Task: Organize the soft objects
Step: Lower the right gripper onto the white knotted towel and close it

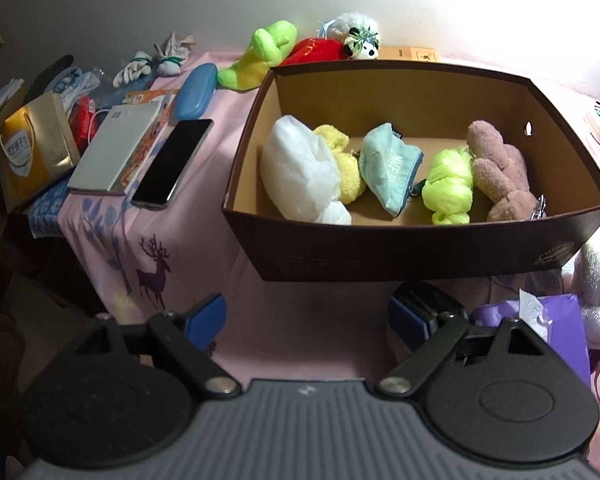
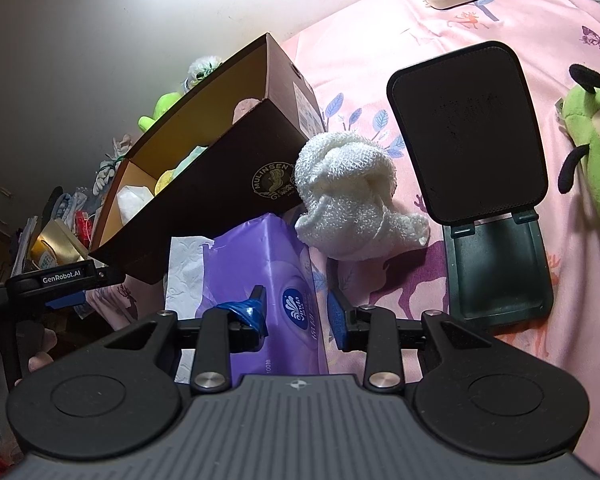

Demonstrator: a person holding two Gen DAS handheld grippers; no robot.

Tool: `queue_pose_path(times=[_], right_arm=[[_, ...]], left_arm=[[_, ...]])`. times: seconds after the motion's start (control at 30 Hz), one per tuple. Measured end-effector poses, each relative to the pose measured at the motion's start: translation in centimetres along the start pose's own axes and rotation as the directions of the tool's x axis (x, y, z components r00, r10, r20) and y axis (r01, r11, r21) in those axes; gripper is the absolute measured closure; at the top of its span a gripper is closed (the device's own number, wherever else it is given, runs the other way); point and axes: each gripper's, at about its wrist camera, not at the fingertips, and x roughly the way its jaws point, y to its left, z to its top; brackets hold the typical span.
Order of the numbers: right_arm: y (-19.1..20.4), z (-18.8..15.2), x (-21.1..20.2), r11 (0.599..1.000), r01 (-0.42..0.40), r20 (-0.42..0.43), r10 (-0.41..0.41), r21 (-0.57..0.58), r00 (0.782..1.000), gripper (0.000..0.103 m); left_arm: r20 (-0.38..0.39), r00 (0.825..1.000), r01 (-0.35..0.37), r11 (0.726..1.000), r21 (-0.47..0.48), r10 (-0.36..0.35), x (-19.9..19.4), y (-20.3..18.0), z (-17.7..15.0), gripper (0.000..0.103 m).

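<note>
My left gripper hangs wide and empty before the brown cardboard box at twelve o'clock. My right gripper stands narrow, holding nothing, over a purple tissue pack; the knotted white towel lies at one o'clock.

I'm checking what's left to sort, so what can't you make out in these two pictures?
- Green plush toy with black ears, right wrist view: cut off by the right edge.
- White knitted cloth bundle, left wrist view: mostly cut off by the edge.
- Brown cardboard box, right wrist view: its near wall hides most contents.
- Pale printing on the box front, left wrist view: too blurred to read.
</note>
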Motion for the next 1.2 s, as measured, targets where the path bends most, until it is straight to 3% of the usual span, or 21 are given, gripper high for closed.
queue_pose_path(times=[1.2], right_arm=[[-2.4,-3.2,-1.8,0.994,0.061,-0.001,-0.061,0.085,0.998,0.087]], left_arm=[[-0.144,0.987,0.080,0.996,0.034,-0.075,-0.1,-2.0,-6.0,0.014]])
